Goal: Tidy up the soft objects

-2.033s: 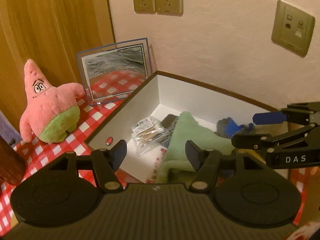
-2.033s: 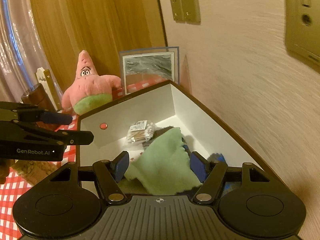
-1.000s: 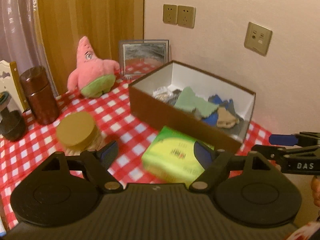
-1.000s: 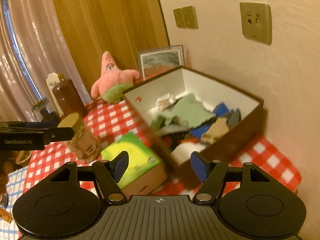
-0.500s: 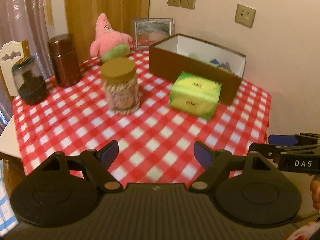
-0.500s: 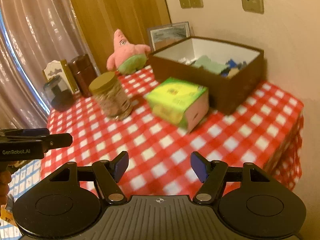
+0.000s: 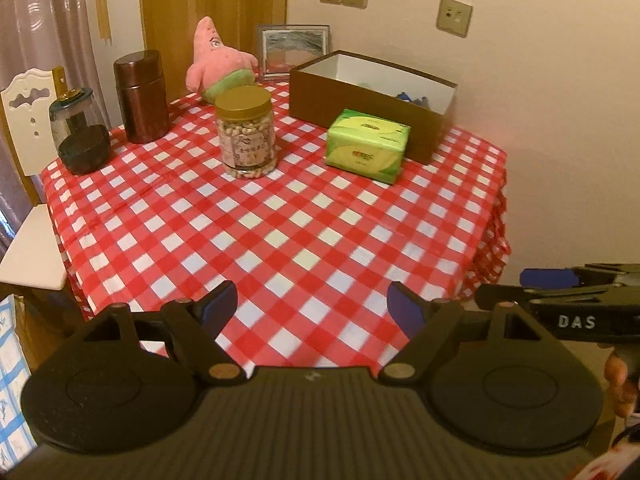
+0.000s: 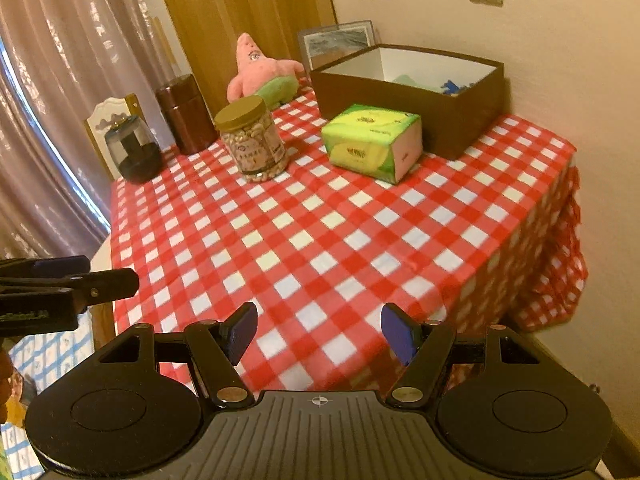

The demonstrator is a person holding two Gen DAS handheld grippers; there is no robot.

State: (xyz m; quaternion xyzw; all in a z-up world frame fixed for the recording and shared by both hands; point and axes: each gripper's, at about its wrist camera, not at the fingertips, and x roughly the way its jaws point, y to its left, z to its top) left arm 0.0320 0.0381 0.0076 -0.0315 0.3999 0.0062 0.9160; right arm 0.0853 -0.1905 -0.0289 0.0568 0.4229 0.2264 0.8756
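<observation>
Red-white checked tablecloth [image 7: 280, 220], brown box [image 7: 360, 96], pink-green plush [image 7: 218, 62], green tissue pack [image 7: 368, 144]

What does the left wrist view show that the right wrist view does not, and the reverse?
Only the left wrist view shows the right gripper at its right edge. Only the right wrist view shows the left gripper at its left edge and the white end face of the green tissue pack. Both show the pink star plush toy and the open brown cardboard box.

1 plush star [image 7: 218, 63], 1 brown box [image 7: 370, 98], 1 tissue pack [image 7: 368, 145], 1 nut jar [image 7: 245, 132], 2 canisters [image 7: 141, 96], 1 pic frame [image 7: 293, 50].
</observation>
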